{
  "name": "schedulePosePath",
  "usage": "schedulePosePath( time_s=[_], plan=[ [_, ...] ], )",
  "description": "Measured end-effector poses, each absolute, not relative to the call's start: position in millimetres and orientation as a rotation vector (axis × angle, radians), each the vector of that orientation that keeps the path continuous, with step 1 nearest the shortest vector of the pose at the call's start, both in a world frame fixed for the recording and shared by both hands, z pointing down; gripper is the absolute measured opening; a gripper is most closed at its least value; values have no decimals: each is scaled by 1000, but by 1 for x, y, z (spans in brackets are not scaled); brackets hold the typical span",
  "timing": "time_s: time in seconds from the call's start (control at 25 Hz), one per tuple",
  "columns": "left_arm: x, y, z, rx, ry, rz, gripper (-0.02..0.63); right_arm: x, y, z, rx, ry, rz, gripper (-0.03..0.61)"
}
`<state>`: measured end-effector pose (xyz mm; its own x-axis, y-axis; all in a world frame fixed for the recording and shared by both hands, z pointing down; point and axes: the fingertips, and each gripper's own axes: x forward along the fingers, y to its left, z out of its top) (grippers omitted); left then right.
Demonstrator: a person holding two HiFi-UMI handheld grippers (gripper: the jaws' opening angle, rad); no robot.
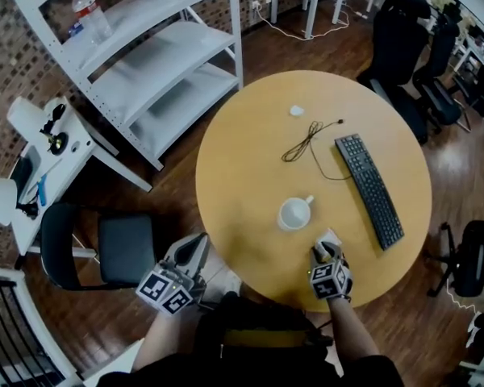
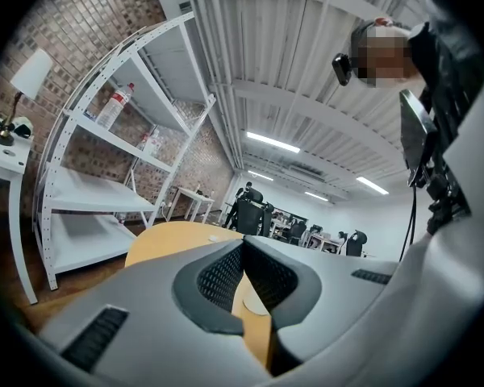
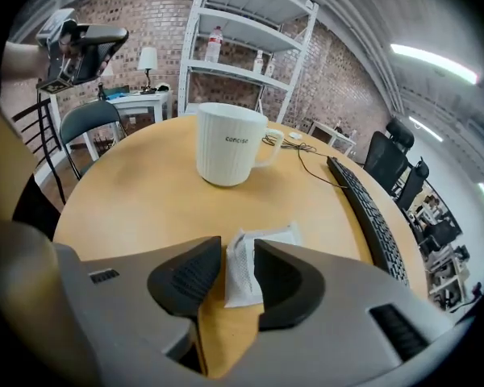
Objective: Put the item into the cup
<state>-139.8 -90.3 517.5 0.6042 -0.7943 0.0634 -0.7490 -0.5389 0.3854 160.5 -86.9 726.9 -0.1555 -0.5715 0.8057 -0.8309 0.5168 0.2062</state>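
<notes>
The right gripper (image 3: 238,252) is straddling the white packet (image 3: 268,235), jaws wide and seemingly not yet gripping, while the cup (image 3: 226,145) is waiting and the left gripper (image 2: 244,252) is idling closed.

head view overhead; gripper views low across table (image 1: 242,176).

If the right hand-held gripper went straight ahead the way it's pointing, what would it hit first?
The small white packet, which lies flat and is already partly between the open jaws of the right hand-held gripper. The white cup stands farther along roughly the same line, probably next.
</notes>
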Motion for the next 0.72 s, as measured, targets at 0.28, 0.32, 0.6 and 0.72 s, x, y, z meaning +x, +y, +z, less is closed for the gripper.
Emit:
schedulePosePath(
  time_s=[0.28,0.32,0.6,0.72],
  plan=[
    [-138,-95,521,2458,-1225,-154,-8,164,-88,725,1145,-1855,419,130],
    [-137,-96,520,2460,-1218,-152,-8,162,-87,725,1133,-1848,417,126],
    [-128,-97,514,2485,-1180,-153,-8,162,-85,720,1119,-1829,391,-6],
    [-128,-98,513,2493,-1172,-150,-8,164,-87,707,1162,-1860,392,-6]
  ],
)
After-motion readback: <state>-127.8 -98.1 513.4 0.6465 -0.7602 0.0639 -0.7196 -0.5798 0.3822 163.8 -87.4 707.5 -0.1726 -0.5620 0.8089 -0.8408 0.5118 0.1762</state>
